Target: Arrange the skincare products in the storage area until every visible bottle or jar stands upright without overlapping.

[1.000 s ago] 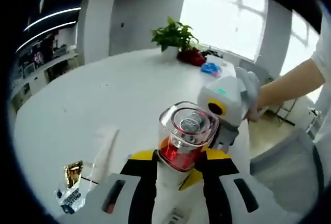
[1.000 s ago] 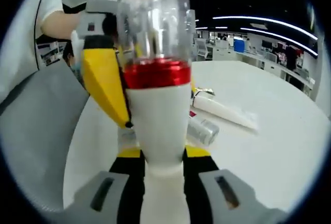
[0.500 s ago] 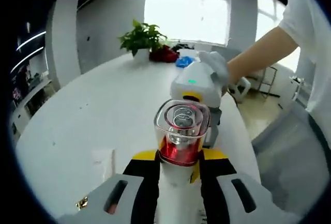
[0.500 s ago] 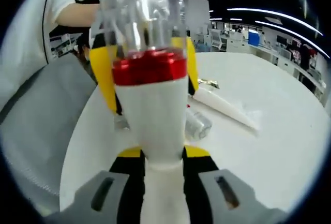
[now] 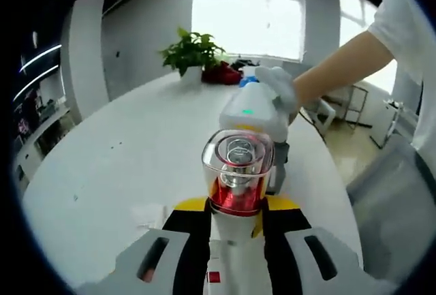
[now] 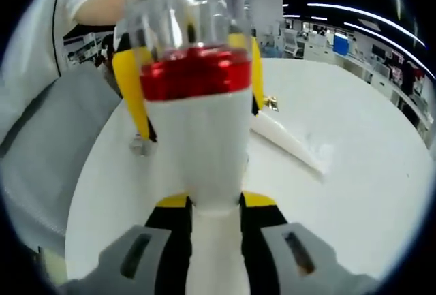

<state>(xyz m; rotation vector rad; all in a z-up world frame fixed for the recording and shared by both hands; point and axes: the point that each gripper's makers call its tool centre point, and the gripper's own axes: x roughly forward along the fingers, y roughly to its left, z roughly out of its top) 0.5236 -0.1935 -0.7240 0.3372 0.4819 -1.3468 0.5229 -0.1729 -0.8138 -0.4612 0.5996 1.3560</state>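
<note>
Both grippers are clamping the same white bottle (image 5: pixel 235 254) above the round white table (image 5: pixel 116 165). In the left gripper view, the left gripper (image 5: pixel 231 240) is pinching the bottle's white body between its yellow-and-black jaws, with the red band (image 5: pixel 234 199) and clear square cap (image 5: pixel 237 162) pointing away from the camera. The right gripper (image 5: pixel 255 107) is reaching in from beyond the cap, held by a gloved hand (image 5: pixel 283 87).

In the right gripper view, the right gripper (image 6: pixel 212 230) is squeezing the bottle's narrow lower part, and the bottle is rising up the middle of the view. The left gripper's yellow jaws are flanking the red band there. A white tube (image 6: pixel 289 145) is lying flat on the table behind the bottle. A potted plant (image 5: pixel 193 50) is standing at the table's far edge near the window.
</note>
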